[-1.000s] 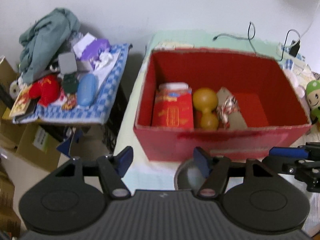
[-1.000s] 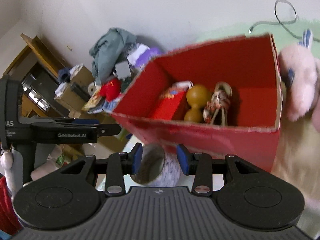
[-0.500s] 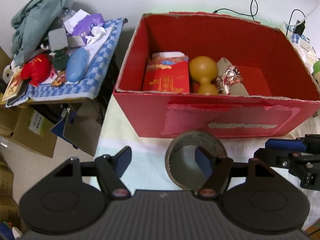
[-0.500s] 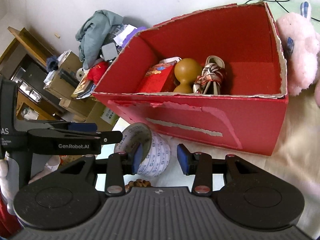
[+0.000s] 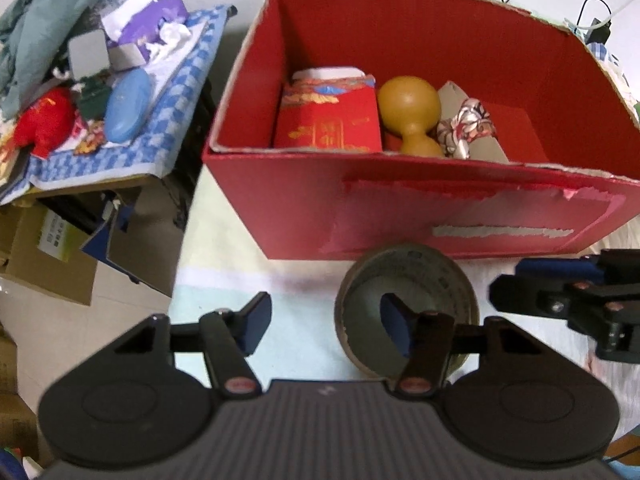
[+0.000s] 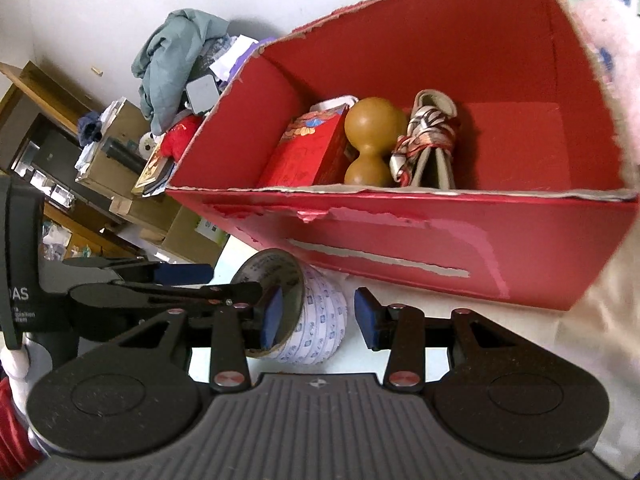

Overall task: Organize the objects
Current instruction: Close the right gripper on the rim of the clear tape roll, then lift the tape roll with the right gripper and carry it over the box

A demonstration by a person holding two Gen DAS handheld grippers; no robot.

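Far left: side stand [image 5: 168, 136] under a blue checked cloth, heaped with a grey-green garment [image 5: 36, 20], a red pouch [image 5: 42, 126] and a blue oval case [image 5: 128, 106]; cardboard cartons [image 5: 48, 248] below.

Centre: red box [image 5: 400, 216], open-topped, near wall torn, standing on the pale worktop [image 5: 304, 320]. Inside, left to right: red packet [image 5: 328, 120], upright; tan gourd [image 5: 412, 114] touching it; patterned ribbon bundle [image 5: 464, 128] tied round folded card. Right part of the box floor bare.

Foreground: tape roll [image 6: 316, 320] on the worktop just in front of the box, tilted, printed wrap outward, brown core facing left.

Left gripper [image 5: 326, 326]: jaws apart, holding nothing; right finger seen over the roll's opening, whether inside it or above cannot be told.

Right gripper [image 6: 320, 316]: jaws apart, straddling the roll's wall, left pad [image 6: 272, 316] inside the core, right pad [image 6: 366, 318] just outside, not yet clamped.

Far right: pink plush [image 6: 616, 92] against the box.
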